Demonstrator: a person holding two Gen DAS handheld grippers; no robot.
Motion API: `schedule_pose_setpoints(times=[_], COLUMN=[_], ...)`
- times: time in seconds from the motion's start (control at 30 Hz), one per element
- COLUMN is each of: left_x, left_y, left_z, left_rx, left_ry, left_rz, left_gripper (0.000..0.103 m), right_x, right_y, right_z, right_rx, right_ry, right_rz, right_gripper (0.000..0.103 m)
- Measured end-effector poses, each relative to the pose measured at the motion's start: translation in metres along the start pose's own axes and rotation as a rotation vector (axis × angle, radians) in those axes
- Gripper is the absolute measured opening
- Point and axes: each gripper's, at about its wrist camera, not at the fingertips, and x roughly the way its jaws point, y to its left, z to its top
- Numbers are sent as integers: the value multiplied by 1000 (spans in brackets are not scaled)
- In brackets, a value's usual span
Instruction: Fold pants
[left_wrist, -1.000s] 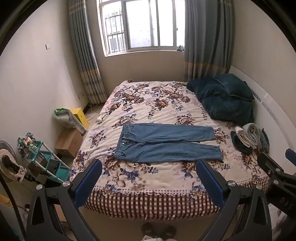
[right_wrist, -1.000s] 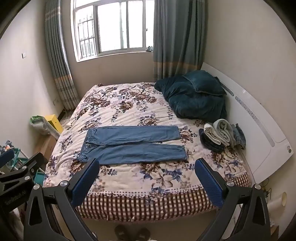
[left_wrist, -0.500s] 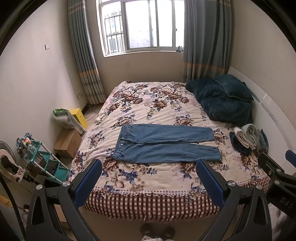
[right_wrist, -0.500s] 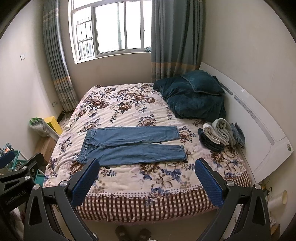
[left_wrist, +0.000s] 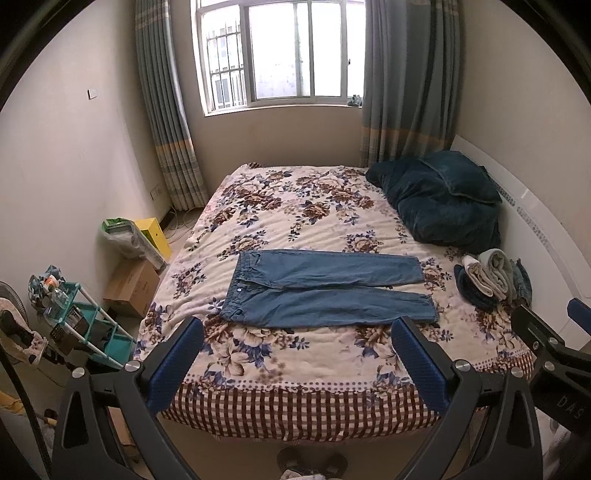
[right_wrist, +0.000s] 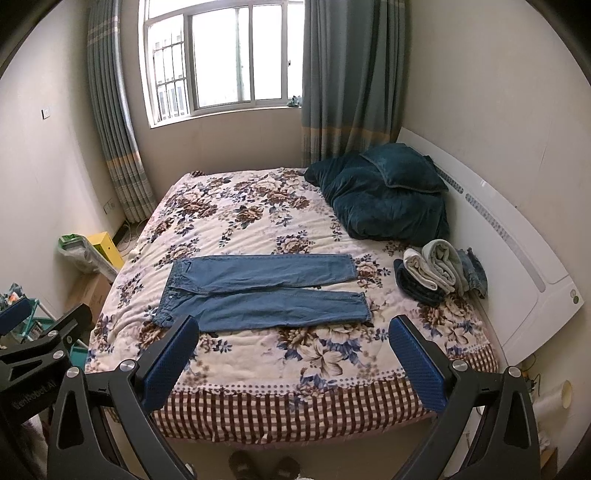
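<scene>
Blue denim pants (left_wrist: 325, 291) lie flat and spread out near the front of the floral-print bedspread (left_wrist: 295, 221), waistband to our left and both legs running to our right, side by side and slightly apart at the hems. We hold our left gripper (left_wrist: 295, 354) above the foot edge of the bed, its two blue-padded fingers (left_wrist: 177, 362) spread wide with nothing between them. Our right gripper (right_wrist: 293, 352) hangs just to the side of it at much the same height, fingers (right_wrist: 413, 362) equally wide apart and holding nothing. Both claws are clear of the pants and not touching the fabric. At the right side of the bed, a small pile of rolled and folded clothes (right_wrist: 439, 271) sits just beyond the pant hems, with a dark teal quilt and pillow (right_wrist: 384, 199) heaped behind it against the white headboard (right_wrist: 517, 240). Along the left wall we see a cardboard box (left_wrist: 133, 284) and a teal wire rack (left_wrist: 85, 325) on the floor.
</scene>
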Motion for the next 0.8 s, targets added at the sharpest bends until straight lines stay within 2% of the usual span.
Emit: schedule_pose_setpoints(times=[0.8], left_x=[-4], left_y=[-2], left_z=[2], left_rx=[-5], left_ry=[-10], left_rz=[3], left_gripper=[103], right_x=[-1], right_y=[1], right_z=[2], right_rx=[-2], right_ry=[-5], right_rz=[1], right_gripper=[103])
